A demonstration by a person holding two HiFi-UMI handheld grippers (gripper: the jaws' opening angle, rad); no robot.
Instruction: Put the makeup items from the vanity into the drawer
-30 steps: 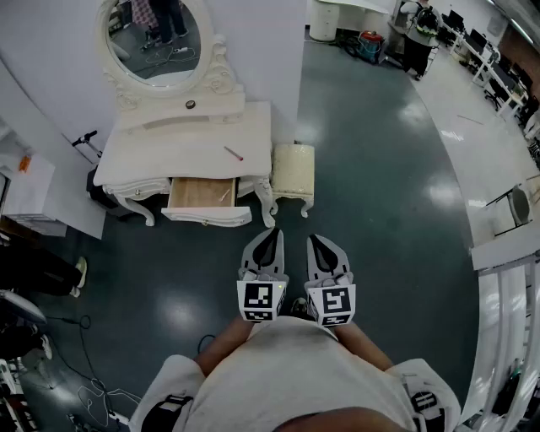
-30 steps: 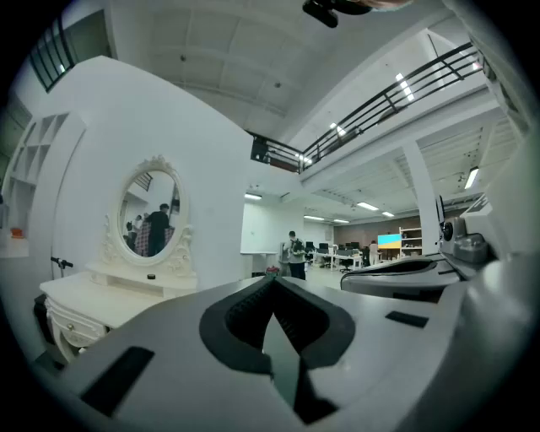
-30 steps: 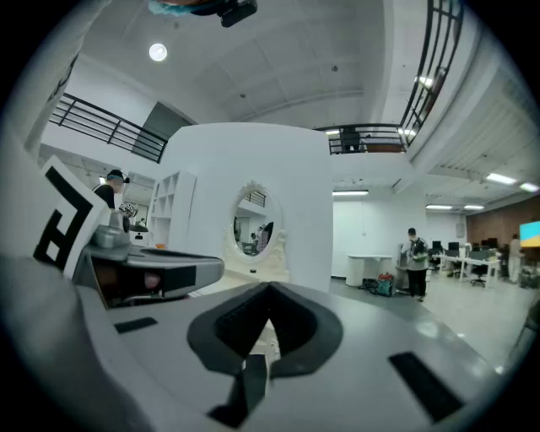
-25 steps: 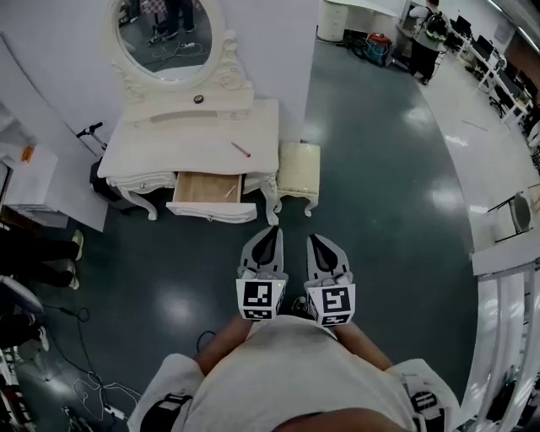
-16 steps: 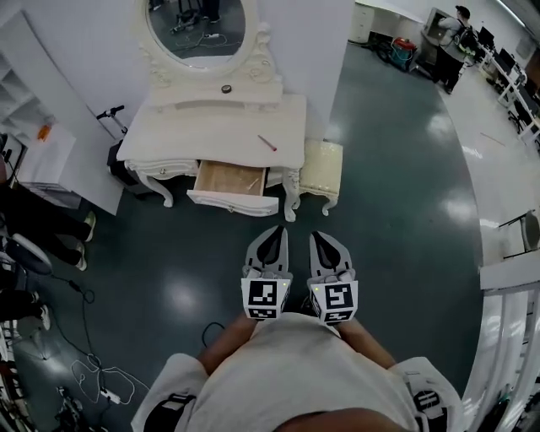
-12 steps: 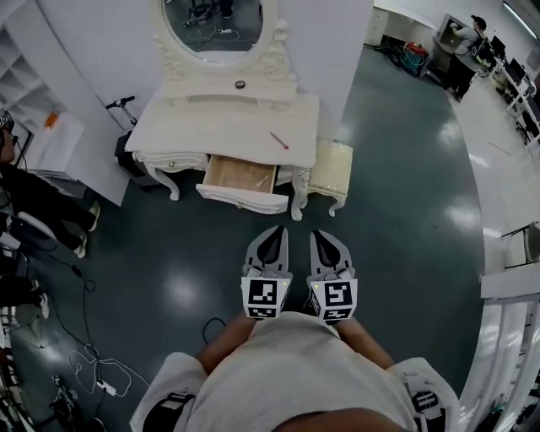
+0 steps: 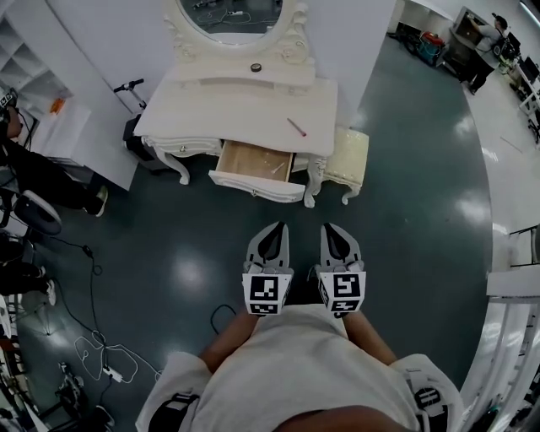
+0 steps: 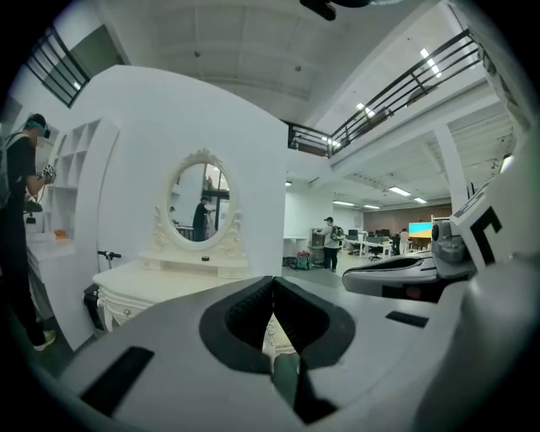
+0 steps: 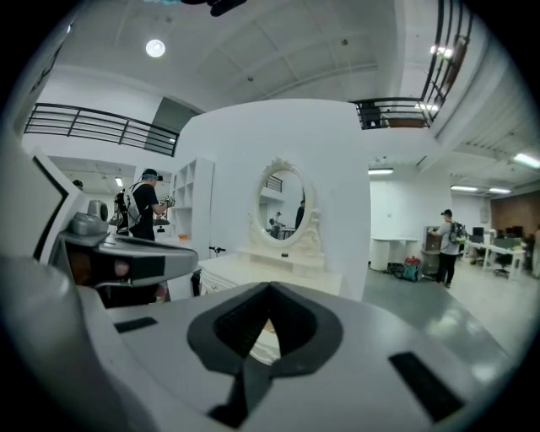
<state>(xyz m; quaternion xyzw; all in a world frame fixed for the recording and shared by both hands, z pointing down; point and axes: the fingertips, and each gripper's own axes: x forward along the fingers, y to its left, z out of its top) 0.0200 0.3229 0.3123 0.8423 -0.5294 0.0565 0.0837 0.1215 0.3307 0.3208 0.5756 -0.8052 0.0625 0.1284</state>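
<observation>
The white vanity (image 7: 240, 114) stands ahead of me with its middle drawer (image 7: 257, 167) pulled open. A thin pink pencil (image 7: 297, 127) lies on the top toward the right. A small dark round item (image 7: 255, 67) sits on the raised shelf under the oval mirror (image 7: 240, 13). Both grippers hang close to my body above the floor, well short of the vanity. The left gripper (image 7: 274, 227) and right gripper (image 7: 330, 227) are shut and empty. In the gripper views the left gripper (image 8: 272, 280) and the right gripper (image 9: 268, 288) each point at the vanity (image 8: 160, 278) (image 9: 270, 272).
A small cream stool (image 7: 348, 163) stands against the vanity's right side. A person in black (image 7: 25, 169) is at the left by white shelves (image 7: 34, 93). Cables (image 7: 93, 363) lie on the dark floor at lower left. More people (image 9: 445, 236) and desks are far off to the right.
The vanity has shifted rightward and slightly lower in the head view as I walk toward it. Both grippers stay shut in front of my body.
</observation>
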